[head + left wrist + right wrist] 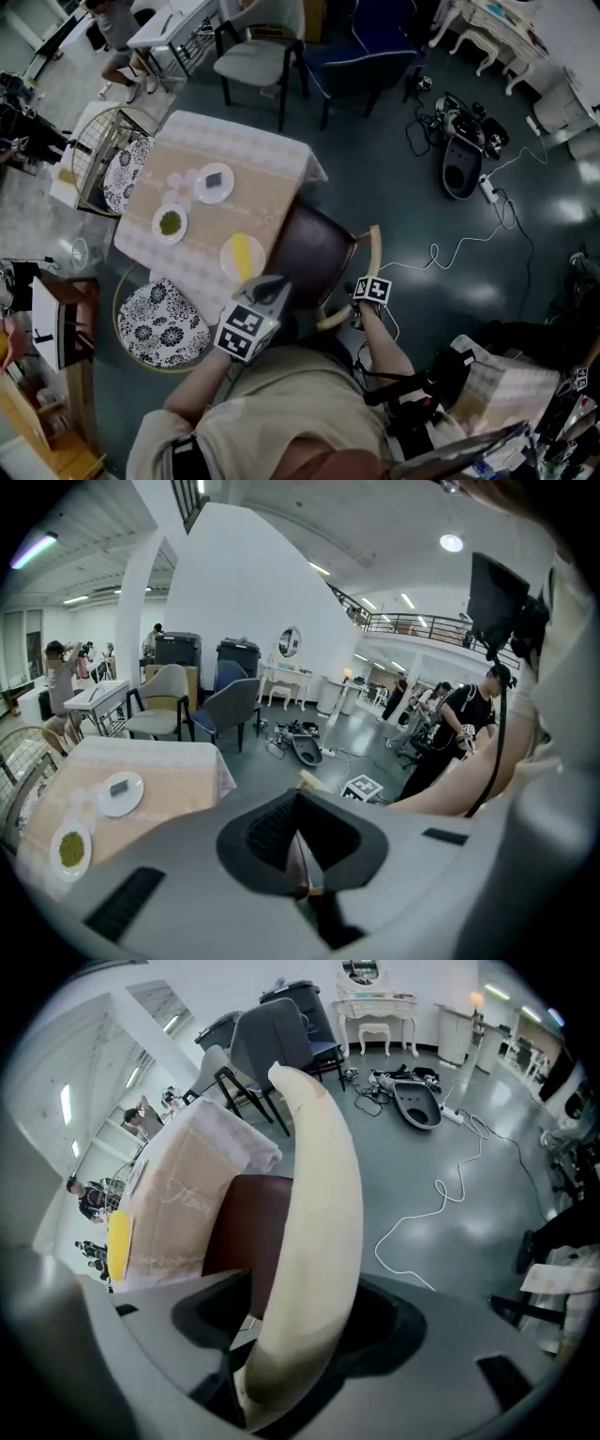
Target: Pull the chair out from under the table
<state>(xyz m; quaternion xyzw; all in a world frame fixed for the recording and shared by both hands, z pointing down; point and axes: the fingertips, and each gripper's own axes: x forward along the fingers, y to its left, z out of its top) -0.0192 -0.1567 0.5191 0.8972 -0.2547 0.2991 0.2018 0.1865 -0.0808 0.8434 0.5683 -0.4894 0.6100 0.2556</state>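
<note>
**Item 1, chair point(314, 248).** Dark brown seat with a pale curved back rail point(373, 253). It is standing on the grey floor point(394, 178) at the near right side of the bench point(253, 159). Its front edge is meeting the hanging cloth, and most of the seat is showing clear of the bench top. The back rail is facing the person.

**Item 2, right gripper point(358, 302).** It is gripping the back rail partway along its curve. In the right gripper view the jaws are closing on either side of the pale rail point(314, 1222), which is running up between them. The brown seat point(248, 1232) is lying just beyond.

**Item 3, left gripper point(272, 284).** It is sitting at the chair's left rear edge. In the left gripper view the gripper point(300, 855) is pressing nearly together on a thin brown and tan edge, apparently the chair's.

**Item 4, bench contents.**
- A white plate with a dark block point(214, 183) is resting toward the middle.
- A plate with green contents point(170, 223) is resting at the left.
- A plate with a yellow piece point(242, 256) is resting near the chair.

**Item 5, surroundings.**
- Two floral-cushioned seats point(159, 323) are standing along the bench's left side.
- A grey chair point(258, 61) and a blue chair point(361, 52) are standing well beyond the bench.
- A white cable point(450, 253) is trailing across the floor at the right.
</note>
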